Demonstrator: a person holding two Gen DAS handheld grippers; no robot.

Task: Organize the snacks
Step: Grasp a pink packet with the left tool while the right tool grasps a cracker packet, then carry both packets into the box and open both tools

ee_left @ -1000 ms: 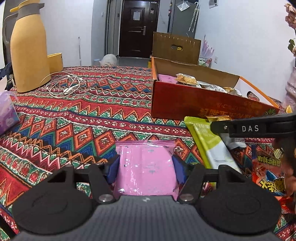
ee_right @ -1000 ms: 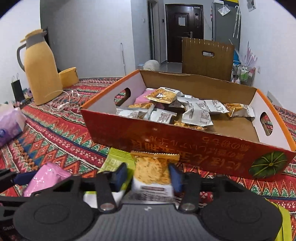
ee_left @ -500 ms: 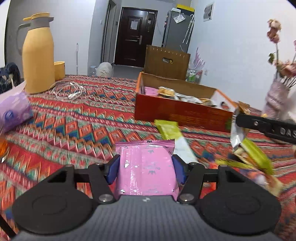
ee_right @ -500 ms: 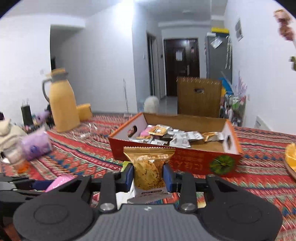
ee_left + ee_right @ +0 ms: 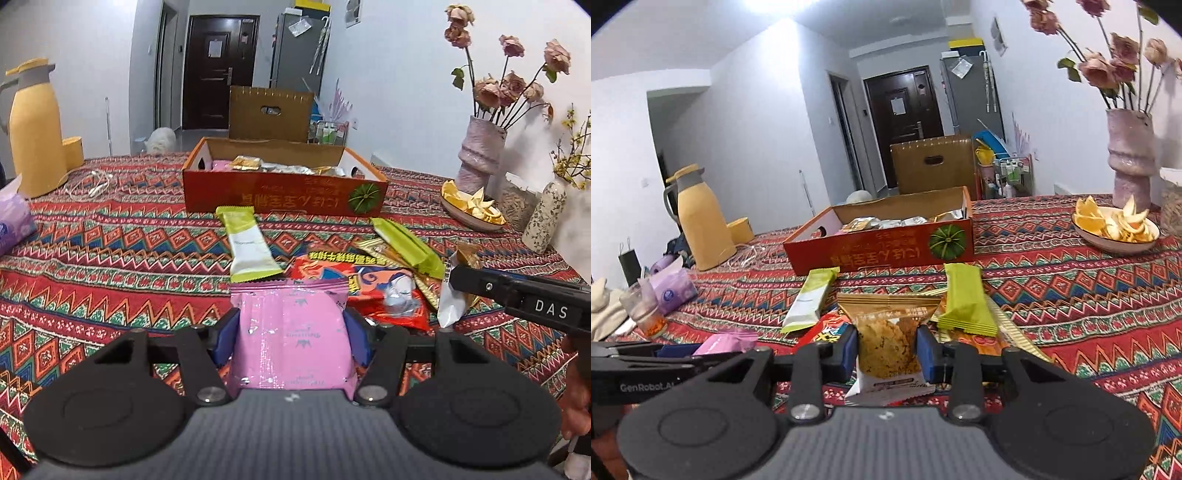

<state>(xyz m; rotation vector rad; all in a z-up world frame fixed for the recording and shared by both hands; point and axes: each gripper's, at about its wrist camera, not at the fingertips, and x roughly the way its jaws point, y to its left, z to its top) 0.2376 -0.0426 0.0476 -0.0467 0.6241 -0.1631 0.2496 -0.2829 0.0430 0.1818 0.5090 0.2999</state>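
Pink glossy packet [image 5: 291,339] pinched by left fingers [image 5: 225,338]; gold-topped cookie pack [image 5: 888,345] pinched by right fingers [image 5: 925,354].

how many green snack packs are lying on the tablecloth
2. One green-and-white pack lies just in front of the red box; the other green pack lies right of it on the loose pile. More may be hidden underneath.

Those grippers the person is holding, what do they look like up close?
Both are matte black plastic with a ribbed grey body. The left gripper and right gripper have blue pads inside their jaws, silver pivot screws and round black discs either side. White lettering marks their sides: "DAS" and "GenRobot.AI".
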